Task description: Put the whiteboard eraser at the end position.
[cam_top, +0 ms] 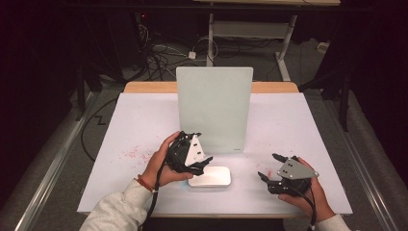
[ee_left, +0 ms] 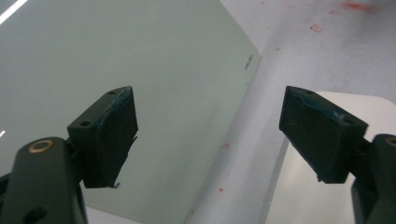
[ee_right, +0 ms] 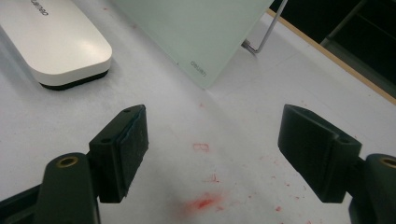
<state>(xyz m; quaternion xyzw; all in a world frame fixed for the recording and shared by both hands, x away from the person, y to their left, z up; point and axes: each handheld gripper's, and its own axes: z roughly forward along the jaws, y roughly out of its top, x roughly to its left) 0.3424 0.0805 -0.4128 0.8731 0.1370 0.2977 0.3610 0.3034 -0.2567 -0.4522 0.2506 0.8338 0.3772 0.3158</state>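
The white eraser (cam_top: 210, 176) lies flat on the table (cam_top: 298, 125), near the front, just before the standing glass board (cam_top: 214, 109). The left gripper (cam_top: 192, 156) hovers right over the eraser's left end, jaws wide apart and empty. The right gripper (cam_top: 269, 167) rests well to the right, jaws also spread, above red marks (ee_right: 203, 202).

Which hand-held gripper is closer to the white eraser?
The left hand-held gripper, hovering right above the white eraser. The right hand-held gripper sits farther off, over red smudges.

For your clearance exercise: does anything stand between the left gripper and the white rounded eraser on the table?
Nothing visible does. The left gripper hovers open right beside the white rounded eraser, apart from the upright pale green glass board.
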